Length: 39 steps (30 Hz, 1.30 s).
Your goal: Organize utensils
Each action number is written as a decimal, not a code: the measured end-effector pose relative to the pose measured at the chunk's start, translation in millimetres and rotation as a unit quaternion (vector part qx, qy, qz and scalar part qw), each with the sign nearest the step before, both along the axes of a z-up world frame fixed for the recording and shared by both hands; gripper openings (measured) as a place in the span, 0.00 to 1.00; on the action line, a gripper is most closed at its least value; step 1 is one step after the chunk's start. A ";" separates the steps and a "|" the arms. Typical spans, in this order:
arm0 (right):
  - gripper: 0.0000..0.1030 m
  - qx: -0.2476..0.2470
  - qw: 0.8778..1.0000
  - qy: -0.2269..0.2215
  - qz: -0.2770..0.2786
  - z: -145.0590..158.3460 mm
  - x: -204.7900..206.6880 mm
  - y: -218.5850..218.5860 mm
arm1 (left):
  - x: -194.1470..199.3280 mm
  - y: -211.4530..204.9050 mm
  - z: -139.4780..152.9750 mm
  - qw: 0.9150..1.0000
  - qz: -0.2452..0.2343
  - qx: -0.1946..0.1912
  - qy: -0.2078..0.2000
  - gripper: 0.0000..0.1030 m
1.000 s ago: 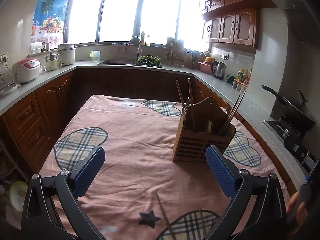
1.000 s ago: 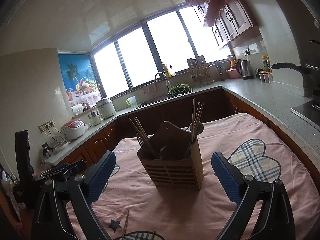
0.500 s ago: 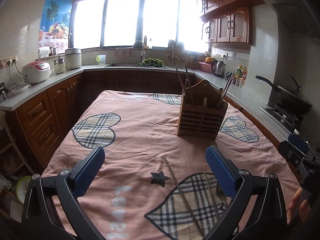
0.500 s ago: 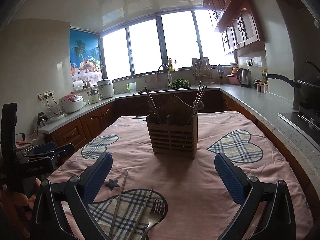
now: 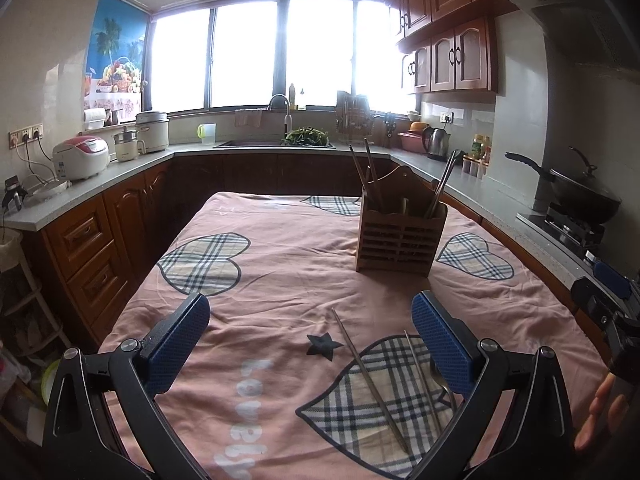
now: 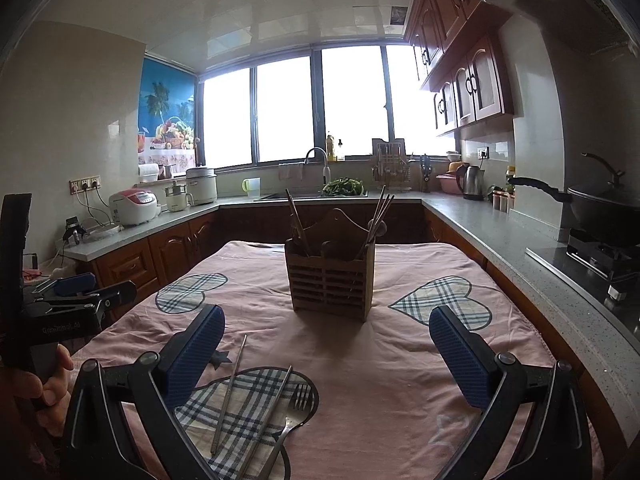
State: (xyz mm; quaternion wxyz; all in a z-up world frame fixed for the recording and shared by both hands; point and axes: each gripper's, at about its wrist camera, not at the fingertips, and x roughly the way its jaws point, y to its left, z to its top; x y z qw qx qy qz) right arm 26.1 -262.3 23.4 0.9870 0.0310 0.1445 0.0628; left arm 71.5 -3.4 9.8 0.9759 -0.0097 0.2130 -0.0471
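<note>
A slatted wooden utensil holder stands on the pink tablecloth, with chopsticks and spoons upright in it. Two metal chopsticks and a metal fork lie loose on a plaid heart patch at the near edge. My left gripper is open and empty, held above the cloth just short of the loose chopsticks. My right gripper is also open and empty, with the chopsticks and fork below its left finger. In the left wrist view the fork is partly hidden behind the right finger.
The table is ringed by kitchen counters with wooden cabinets. A wok sits on the stove to the right. Rice cookers stand on the left counter, and a sink lies under the window. A hand holds the other gripper at left.
Both grippers have drawn back from the utensil holder toward the near table edge. The loose chopsticks and fork have come into fuller view. Both grippers stay open.
</note>
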 end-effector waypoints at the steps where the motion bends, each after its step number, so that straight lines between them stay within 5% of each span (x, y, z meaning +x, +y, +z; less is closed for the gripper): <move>1: 1.00 0.001 1.000 0.003 -0.001 -3.4 0.8 -0.4 | -0.8 -1.5 -2.6 1.000 0.002 0.003 0.001 1.00; 13: 1.00 0.024 0.999 0.028 -0.013 -36.6 8.2 -6.0 | -9.1 -9.9 -16.8 1.000 0.005 0.019 0.000 1.00; 39: 1.00 0.028 1.000 0.009 -0.004 -29.1 0.1 -2.3 | -15.3 -15.8 -12.1 1.000 0.002 0.027 -0.010 1.00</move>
